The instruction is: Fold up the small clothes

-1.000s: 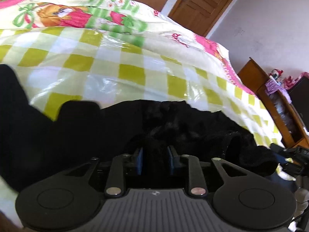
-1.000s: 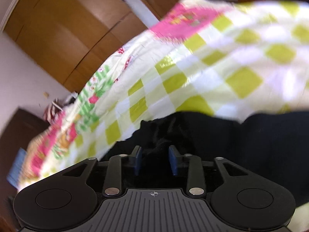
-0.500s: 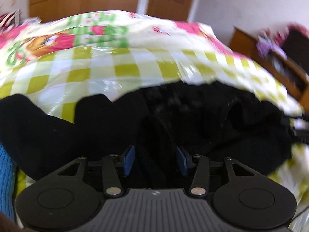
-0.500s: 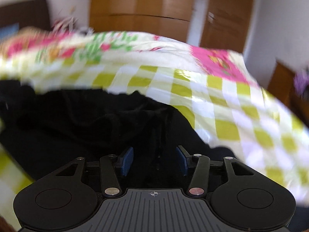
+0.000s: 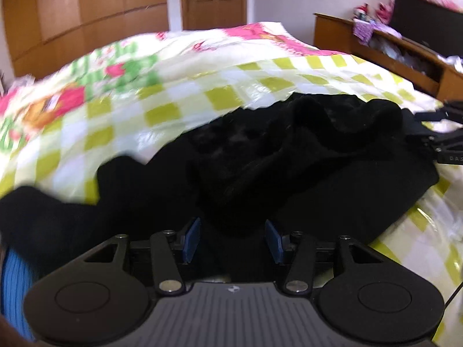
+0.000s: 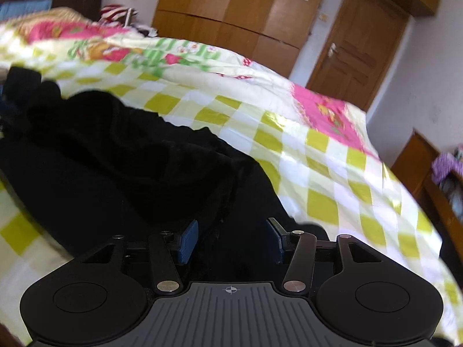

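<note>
While both sets of jaws are opening over the garment [image 5: 289,159], our chief worry is cloth snagging on a blue pad as we draw away. In the left gripper [image 5: 233,240] a dark fold lies between the parted pads without being pinched; the right gripper [image 6: 231,238] looks the same, with black fabric between pads that no longer press on it. If a ridge clings, pulling back would drag the fold open and spoil the layering (the heap is already lumpy on top). A second risk, we judge, is the slick sheet [image 5: 162,110]: the garment could slide on it if nudged.

The garment lies bunched across the near part of the bed, black, soft and napped like fleece or velvet, with rolled ridges and a flat lower layer. The sheet beneath is glossy, checked in yellow-green and white. Farther off spreads a quilt [image 6: 162,55] printed in pink and green. A blue ribbed thing [image 5: 14,283] shows at the left view's edge.
</note>
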The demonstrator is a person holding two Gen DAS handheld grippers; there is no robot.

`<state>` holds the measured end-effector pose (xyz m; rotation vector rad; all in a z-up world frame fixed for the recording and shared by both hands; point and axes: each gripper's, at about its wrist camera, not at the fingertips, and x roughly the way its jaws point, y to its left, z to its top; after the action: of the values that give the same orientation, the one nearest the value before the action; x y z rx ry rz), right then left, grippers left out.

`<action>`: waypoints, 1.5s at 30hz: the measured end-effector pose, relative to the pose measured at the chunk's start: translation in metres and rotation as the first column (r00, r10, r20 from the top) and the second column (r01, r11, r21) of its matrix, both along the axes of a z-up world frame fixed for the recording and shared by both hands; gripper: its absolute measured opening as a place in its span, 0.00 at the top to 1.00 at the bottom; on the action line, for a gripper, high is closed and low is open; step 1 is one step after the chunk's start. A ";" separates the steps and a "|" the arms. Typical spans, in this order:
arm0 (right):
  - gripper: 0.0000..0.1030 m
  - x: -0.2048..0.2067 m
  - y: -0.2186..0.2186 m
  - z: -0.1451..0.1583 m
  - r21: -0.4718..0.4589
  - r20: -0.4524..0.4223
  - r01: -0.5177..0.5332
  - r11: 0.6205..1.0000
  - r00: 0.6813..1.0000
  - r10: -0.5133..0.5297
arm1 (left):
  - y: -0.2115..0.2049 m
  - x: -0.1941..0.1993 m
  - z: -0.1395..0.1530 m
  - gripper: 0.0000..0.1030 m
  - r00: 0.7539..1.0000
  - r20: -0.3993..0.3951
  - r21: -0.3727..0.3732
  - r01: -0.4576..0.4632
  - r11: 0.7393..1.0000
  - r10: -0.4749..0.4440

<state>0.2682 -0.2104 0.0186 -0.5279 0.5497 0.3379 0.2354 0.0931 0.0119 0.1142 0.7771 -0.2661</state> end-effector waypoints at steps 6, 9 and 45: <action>0.45 0.028 0.030 -0.009 -0.087 0.077 -0.098 0.991 0.992 0.104 | -0.014 0.035 0.000 0.40 0.998 0.041 0.049 0.038 0.998 -0.040; 0.48 0.057 0.036 -0.005 0.026 0.009 -0.067 0.997 0.998 0.067 | 0.003 0.063 -0.001 0.40 0.998 0.004 -0.070 -0.068 0.995 0.068; 0.84 -0.170 0.000 0.054 0.068 -0.551 -0.352 0.933 0.767 0.330 | 0.031 -0.073 0.029 0.50 0.995 -0.100 -0.349 -0.018 0.937 -0.018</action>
<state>0.0979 -0.2101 0.0722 -0.5683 1.0328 0.8509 0.1621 0.1246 0.0410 -0.2385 0.8192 -0.4087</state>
